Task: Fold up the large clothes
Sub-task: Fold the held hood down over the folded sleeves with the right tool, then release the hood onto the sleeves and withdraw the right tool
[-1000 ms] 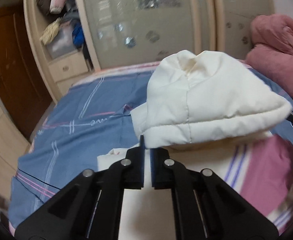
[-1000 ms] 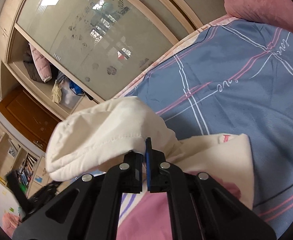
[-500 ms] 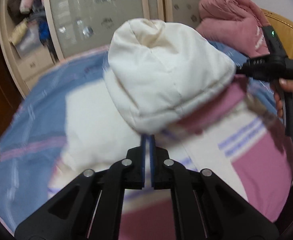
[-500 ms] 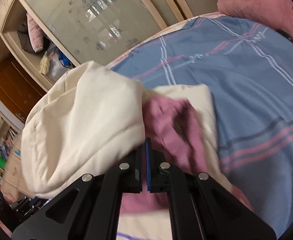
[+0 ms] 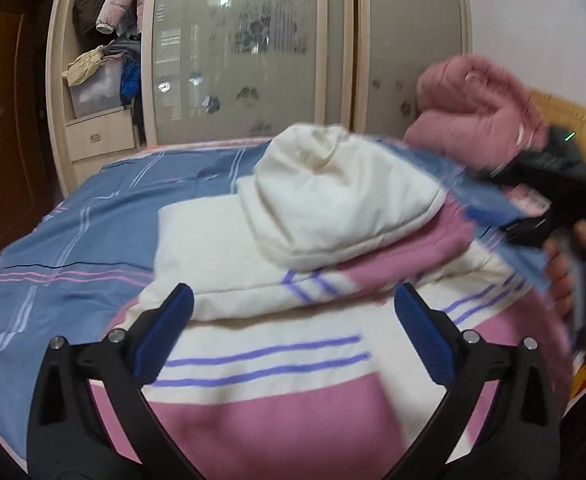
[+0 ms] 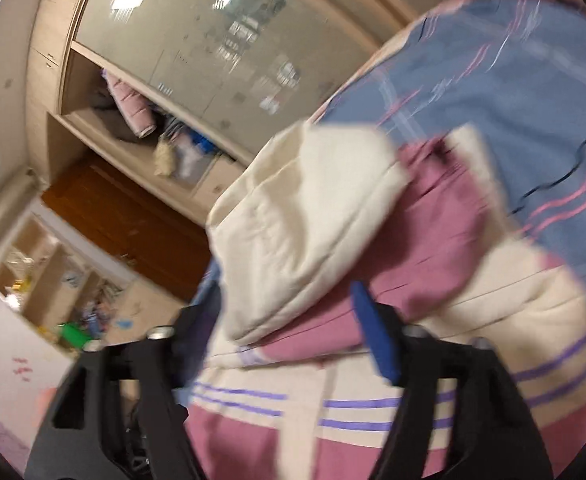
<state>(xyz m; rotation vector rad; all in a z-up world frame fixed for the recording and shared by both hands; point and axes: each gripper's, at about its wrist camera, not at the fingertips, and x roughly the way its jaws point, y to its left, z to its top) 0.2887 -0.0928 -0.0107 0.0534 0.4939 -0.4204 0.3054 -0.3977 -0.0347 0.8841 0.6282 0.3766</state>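
Jacket [image 5: 293, 344] folded on bed [image 5: 93, 232], hood [image 5: 333, 200] on top. Left tongs [image 5: 293, 316] just spread wide, empty. Right tongs [image 6: 289, 344] just opening, empty. Holding hand [image 5: 573, 264] visible from left only.

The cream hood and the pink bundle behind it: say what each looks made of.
Cream hood: seemingly padded woven fabric with a matte finish; it is puffy, with stitched seams and a rolled edge. Pink bundle: probably plush or fleece bedding; its surface is fuzzy, thick and rolled, though blurred.
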